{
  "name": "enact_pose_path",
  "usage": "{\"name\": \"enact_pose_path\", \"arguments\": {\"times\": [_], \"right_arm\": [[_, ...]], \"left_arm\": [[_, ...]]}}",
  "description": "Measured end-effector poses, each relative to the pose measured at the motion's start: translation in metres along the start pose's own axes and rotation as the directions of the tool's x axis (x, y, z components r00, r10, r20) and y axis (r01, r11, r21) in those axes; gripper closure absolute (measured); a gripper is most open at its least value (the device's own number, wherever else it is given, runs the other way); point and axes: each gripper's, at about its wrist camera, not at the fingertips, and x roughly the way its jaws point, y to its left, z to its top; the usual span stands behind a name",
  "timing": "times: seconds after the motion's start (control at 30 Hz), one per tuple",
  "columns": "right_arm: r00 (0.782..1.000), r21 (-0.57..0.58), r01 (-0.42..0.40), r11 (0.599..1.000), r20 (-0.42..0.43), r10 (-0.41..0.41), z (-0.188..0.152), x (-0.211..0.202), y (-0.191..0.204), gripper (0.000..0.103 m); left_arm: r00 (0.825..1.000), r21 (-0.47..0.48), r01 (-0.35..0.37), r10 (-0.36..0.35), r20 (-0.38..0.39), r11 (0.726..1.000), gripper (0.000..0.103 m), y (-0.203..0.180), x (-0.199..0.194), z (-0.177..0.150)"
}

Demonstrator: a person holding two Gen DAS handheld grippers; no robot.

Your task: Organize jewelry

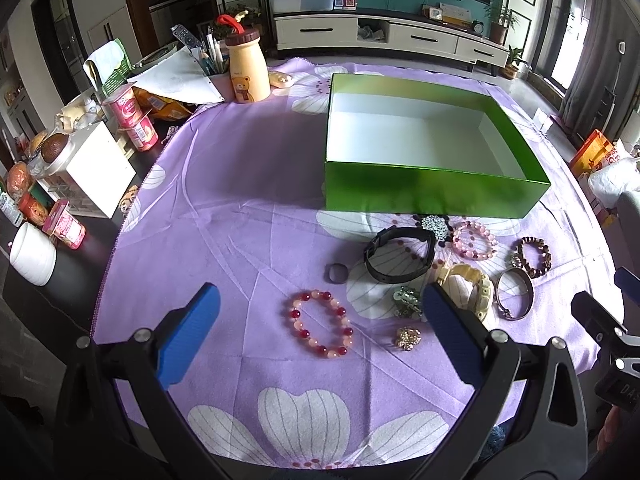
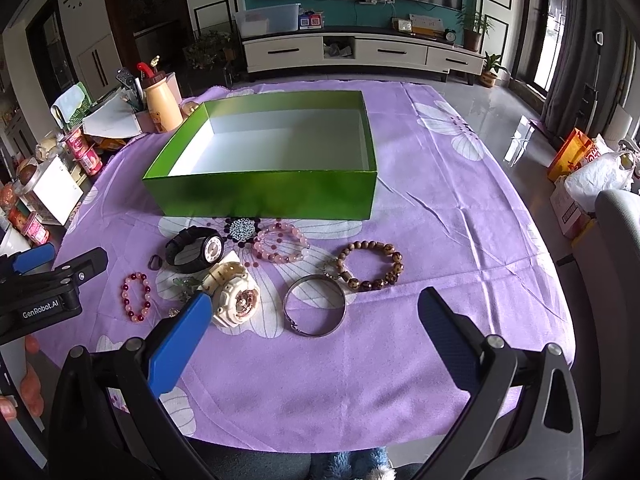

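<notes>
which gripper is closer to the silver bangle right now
Right. The right gripper hangs open just in front of the silver bangle, which lies between its fingers in the right wrist view. The left gripper sits off to the bangle's left, over the red bead bracelet.

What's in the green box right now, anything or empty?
Empty. The green box has no lid on, and both wrist views show only its bare white floor; all the jewelry lies outside on the purple cloth.

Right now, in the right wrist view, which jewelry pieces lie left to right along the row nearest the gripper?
Red bead bracelet → cream watch → silver bangle → brown bead bracelet.
</notes>
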Motion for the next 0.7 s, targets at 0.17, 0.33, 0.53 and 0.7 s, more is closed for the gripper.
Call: {"name": "enact_pose_path", "arguments": {"times": [0.17,0.33,0.53,0.7], "right_arm": [[1.0,0.009,-0.02,1.0,0.002,0.02,-0.002,-0.001,-0.004,0.001],[0.999,0.035,-0.044,0.998,-0.001,0.044,-0.007,0.0,-0.014,0.001],[0.998,0.057,-0.057,0.997,0.016,0.056,-0.009,-0.001,-0.024,0.001],[0.996,0.083,-0.089,0.993,0.038,0.086,-0.01,-0.001,-0.029,0.008]], "left_arm": [[0.999,0.0,0.035,-0.035,-0.013,0.999,0.002,0.0,0.004,-0.002],[0.997,-0.002,0.072,-0.072,-0.01,0.997,0.002,0.003,0.006,-0.004],[0.991,-0.012,0.137,-0.137,0.004,0.99,0.002,0.015,0.007,-0.003],[0.989,-0.028,0.148,-0.148,-0.004,0.989,0.005,0.026,0.014,-0.002]]}}
